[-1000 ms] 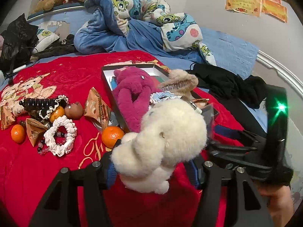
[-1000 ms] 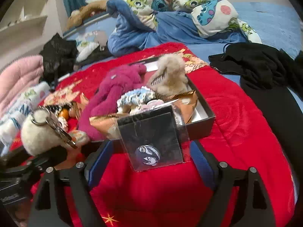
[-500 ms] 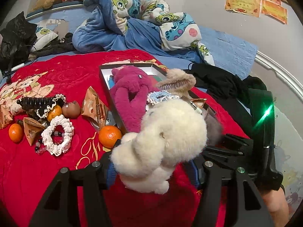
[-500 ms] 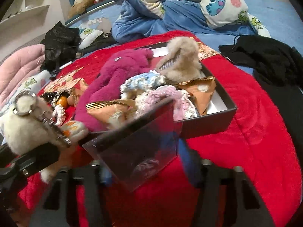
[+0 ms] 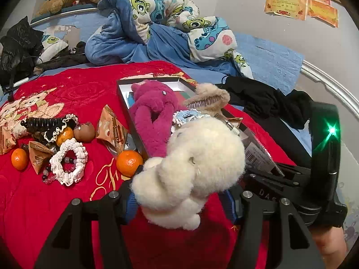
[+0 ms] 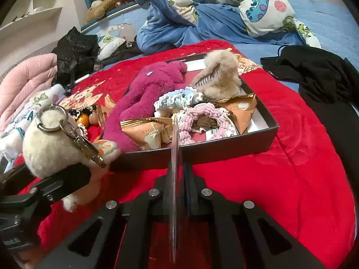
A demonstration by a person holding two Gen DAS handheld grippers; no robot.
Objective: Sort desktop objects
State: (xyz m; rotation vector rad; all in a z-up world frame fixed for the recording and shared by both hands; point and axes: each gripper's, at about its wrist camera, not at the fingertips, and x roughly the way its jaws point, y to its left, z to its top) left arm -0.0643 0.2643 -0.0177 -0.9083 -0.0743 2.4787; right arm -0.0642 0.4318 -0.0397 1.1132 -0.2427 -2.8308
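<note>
Right gripper (image 6: 179,168) pinches flat clear packet (image 6: 175,179) edge-on, just before the box (image 6: 224,148); thin grip may slip. Left gripper (image 5: 179,199) clamps white plush (image 5: 190,168).

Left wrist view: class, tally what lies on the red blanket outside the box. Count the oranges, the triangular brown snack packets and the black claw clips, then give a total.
Oranges: 3
Snack packets: 3
Black claw clip: 1
Total: 7
</note>
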